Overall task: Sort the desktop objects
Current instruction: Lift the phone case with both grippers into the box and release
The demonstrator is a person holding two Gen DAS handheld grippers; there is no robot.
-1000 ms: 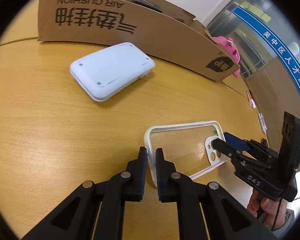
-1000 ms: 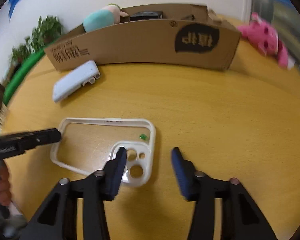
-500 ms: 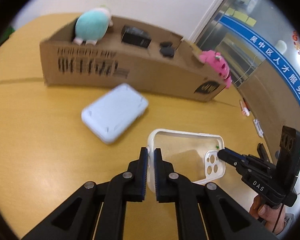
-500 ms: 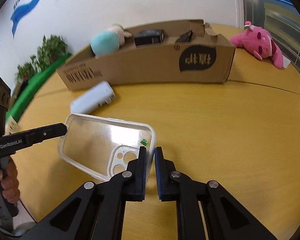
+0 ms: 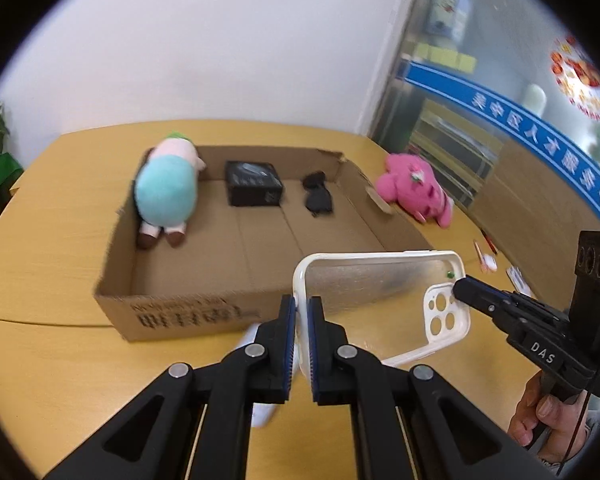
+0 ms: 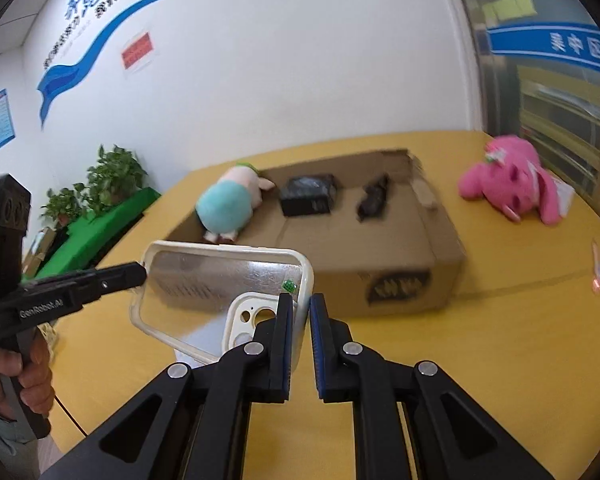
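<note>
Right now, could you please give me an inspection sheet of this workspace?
Surface: wooden table.
Job's things: clear phone case held in the air; cardboard box holds teal plush, black box, dark sunglasses.
Clutter: pink plush beside the box; white device under the case.
Grippers: left gripper and right gripper each clamp one end of the case.
Cables: thin cord by the right hand.
Surroundings: white wall, potted plants.

Both claws matte black plastic: left claw (image 5: pixel 302 322), right claw (image 6: pixel 304 320). Blue ribbed pads (image 5: pixel 313 344) inside fingertips, silver screws (image 6: pixel 352 347) behind them, triangular cutouts further back. White "DAS" and "GenRobot.AI" lettering. Bare-skinned hand (image 5: pixel 548 412), grey sleeve.
</note>
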